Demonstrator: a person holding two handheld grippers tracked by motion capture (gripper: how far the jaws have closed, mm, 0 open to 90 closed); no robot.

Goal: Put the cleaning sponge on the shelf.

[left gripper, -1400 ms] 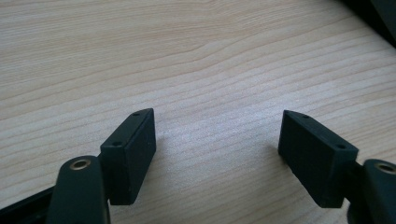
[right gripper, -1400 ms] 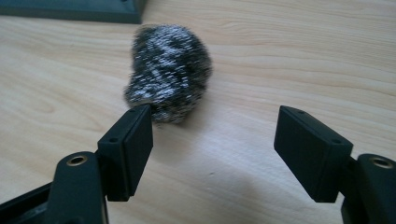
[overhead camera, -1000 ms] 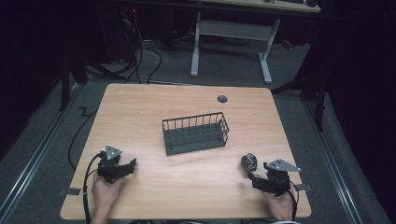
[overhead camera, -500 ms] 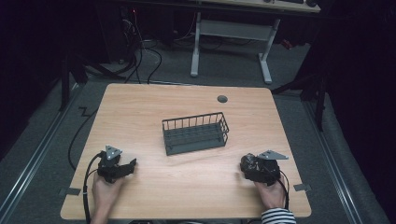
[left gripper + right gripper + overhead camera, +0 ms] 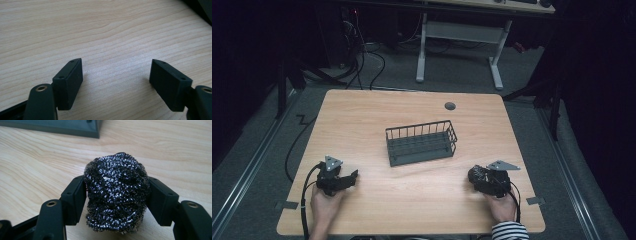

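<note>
Desk [image 5: 412, 210] of light wood takes the middle of the high view, dark floor and cables around it. Left gripper [image 5: 346, 181] sits at lower left of the frame, held by a hand [image 5: 324, 207] coming in from the bottom edge, cable looping off to the left; its fingers [image 5: 72, 80] stand well apart in the left gripper view, nothing between them, bare wood grain below. Wire basket [image 5: 421, 142], dark grey, sits at frame centre, well apart from both grippers, nothing visible inside; a corner of its base shows at the top left of the right gripper view [image 5: 75, 130]. Small round grommet [image 5: 450, 106] in the desk, upper centre, beyond the basket. Right gripper [image 5: 479, 176] at lower right of the frame, hand [image 5: 502, 207] with a striped sleeve [image 5: 510, 231] entering from the bottom edge. Its fingers [image 5: 75, 197] have just been closing and now press on both sides of a steel wool scrubber [image 5: 116, 190], a dark glittery ball that rests on the desk, lower right of the basket and apart from it.
</note>
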